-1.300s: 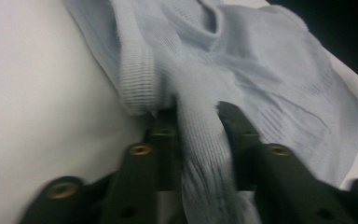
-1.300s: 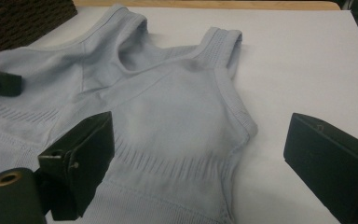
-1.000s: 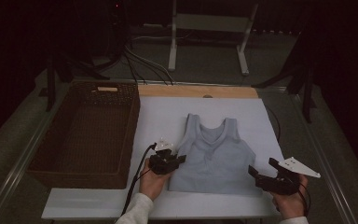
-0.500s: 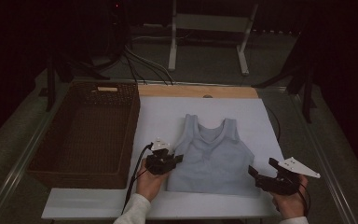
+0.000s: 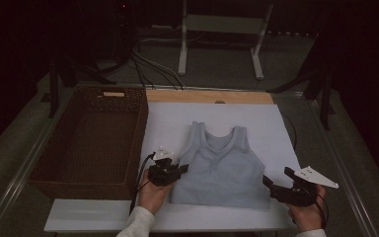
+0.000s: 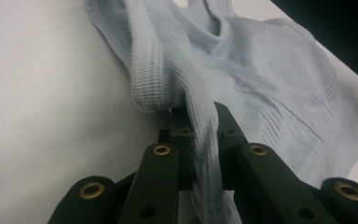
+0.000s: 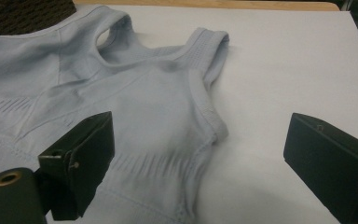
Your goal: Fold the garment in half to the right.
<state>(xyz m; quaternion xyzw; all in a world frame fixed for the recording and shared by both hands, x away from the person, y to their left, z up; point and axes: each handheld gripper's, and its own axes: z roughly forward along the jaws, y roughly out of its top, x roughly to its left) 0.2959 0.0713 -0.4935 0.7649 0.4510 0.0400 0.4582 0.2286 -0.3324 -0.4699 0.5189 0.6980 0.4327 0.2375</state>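
Note:
A light blue sleeveless top point(image 5: 219, 165) lies flat on the white table point(image 5: 276, 128), straps pointing away from me. My left gripper point(image 5: 181, 169) sits at the top's left side edge. In the left gripper view its jaws point(image 6: 199, 116) are shut on a bunched fold of that ribbed edge of the top point(image 6: 261, 79). My right gripper point(image 5: 275, 176) rests by the top's lower right corner with its jaws wide apart. In the right gripper view point(image 7: 205, 154) one jaw hovers over the top point(image 7: 135, 102) and the other over bare table; neither touches the cloth.
A dark woven basket point(image 5: 140, 138) stands on the left, close to the left gripper, with its corner in the right gripper view point(image 7: 23, 11). A wooden strip point(image 5: 207, 96) borders the table's far edge. Cables and a metal stand point(image 5: 222, 24) lie beyond it.
The left gripper has shifted very slightly with the top's edge held in it. The right gripper has kept still.

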